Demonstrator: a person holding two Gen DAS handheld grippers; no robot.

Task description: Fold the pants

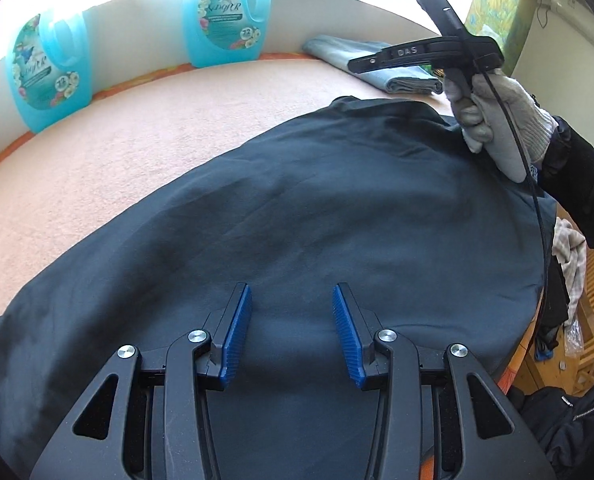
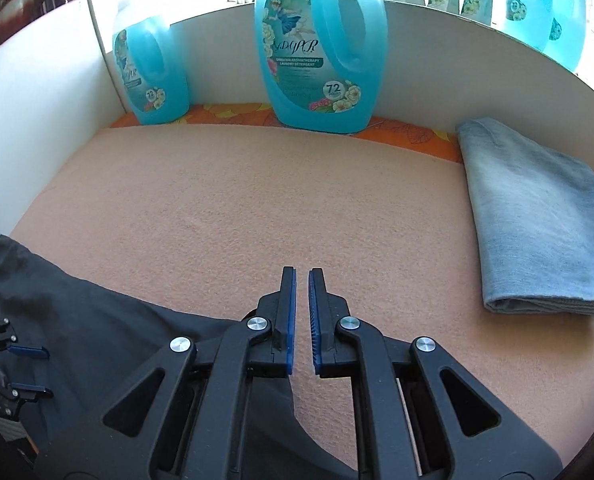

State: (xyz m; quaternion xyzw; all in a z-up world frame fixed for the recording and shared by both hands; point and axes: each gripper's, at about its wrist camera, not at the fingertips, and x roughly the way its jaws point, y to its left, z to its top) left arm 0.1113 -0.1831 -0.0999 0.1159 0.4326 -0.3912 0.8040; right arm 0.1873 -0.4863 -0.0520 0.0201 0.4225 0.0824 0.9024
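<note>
Dark grey pants lie spread flat on a peach towel surface. My left gripper hovers low over the near part of the pants, open, with only the flat cloth below its blue pads. A gloved hand holds my right gripper above the far right corner of the pants. In the right wrist view, the right gripper is shut with nothing between its pads and points over bare towel. The pants lie at lower left, and the left gripper shows at the left edge.
Folded light blue jeans lie at the back right. Two blue detergent jugs stand against a white back wall. Beyond the surface's right edge are a heap of clothes and wooden floor.
</note>
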